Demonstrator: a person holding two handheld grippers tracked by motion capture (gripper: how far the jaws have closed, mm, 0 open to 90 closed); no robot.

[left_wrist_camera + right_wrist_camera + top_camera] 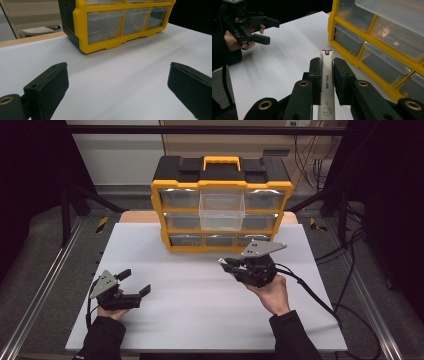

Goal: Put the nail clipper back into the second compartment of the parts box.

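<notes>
Two black jaws of the right gripper [327,82] pinch a slim white nail clipper [326,85], its long axis pointing ahead along them; the pulled-out clear plastic drawer [221,210] of the yellow-and-black organiser [221,202] lies just ahead and above. Over the white table [200,290], the left gripper [136,282] gapes empty, farther away.

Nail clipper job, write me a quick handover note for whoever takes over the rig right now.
Right gripper: shut on the nail clipper, held off the white table in front of the yellow drawer cabinet.
Left gripper: open, holding nothing, low over the near left part of the table.
Cabinet: stands at the far edge of the table; its top middle drawer is pulled out and looks empty.
Done: clipper picked up, drawer opened.
Left, most likely: carry the clipper to the open drawer, drop it in, and push the drawer shut.
</notes>
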